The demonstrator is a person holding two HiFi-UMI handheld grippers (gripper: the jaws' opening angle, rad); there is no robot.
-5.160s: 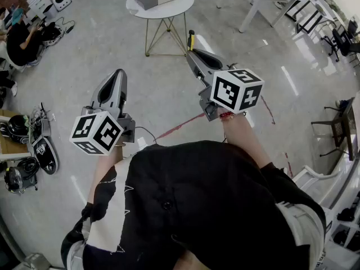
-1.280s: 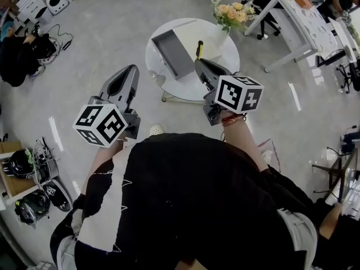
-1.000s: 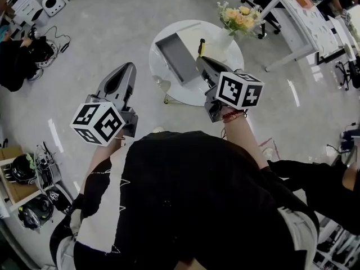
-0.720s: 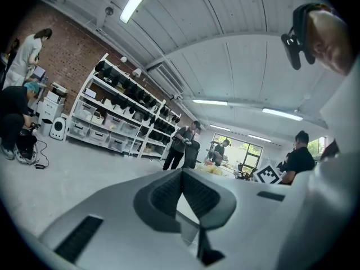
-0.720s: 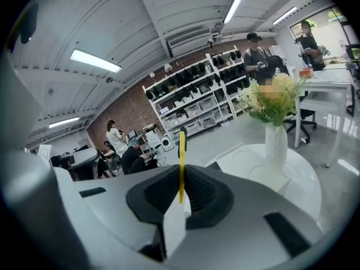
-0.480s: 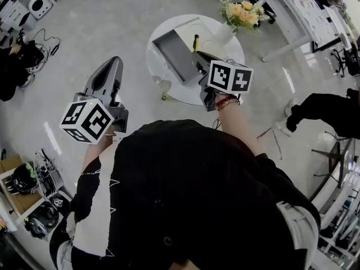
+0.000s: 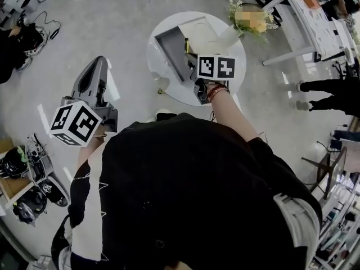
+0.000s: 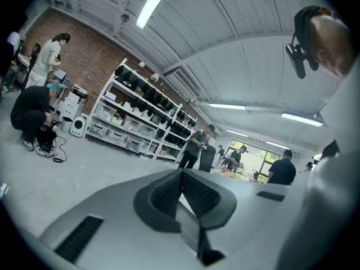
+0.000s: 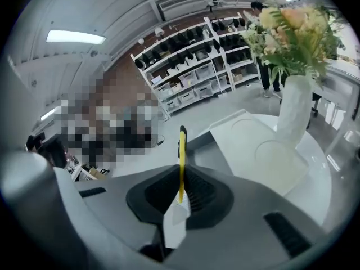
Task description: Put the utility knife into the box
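A yellow utility knife [image 9: 181, 156] stands upright between my right gripper's [image 9: 181, 185] jaws, which are shut on it. In the head view that right gripper [image 7: 189, 54] hangs over the near end of the open grey box [image 7: 167, 45], and the knife [image 7: 186, 43] pokes out past the jaws. The box lies on a round white table [image 7: 169, 90] with its white lid [image 7: 203, 30] beside it. The box [image 9: 216, 146] also shows just behind the knife in the right gripper view. My left gripper [image 7: 91, 79] is shut on nothing, held off the table's left over the floor.
A white vase [image 7: 229, 36] of flowers stands at the table's right side, close to my right gripper, and shows as a vase [image 9: 292, 114] in the right gripper view. A long white desk [image 7: 312, 24] stands further right. Gear lies on the floor at left [image 7: 22, 179].
The table has come closer in the head view. My right gripper, with the knife, has moved from the table's near edge to over the grey box. The left gripper has drifted left.
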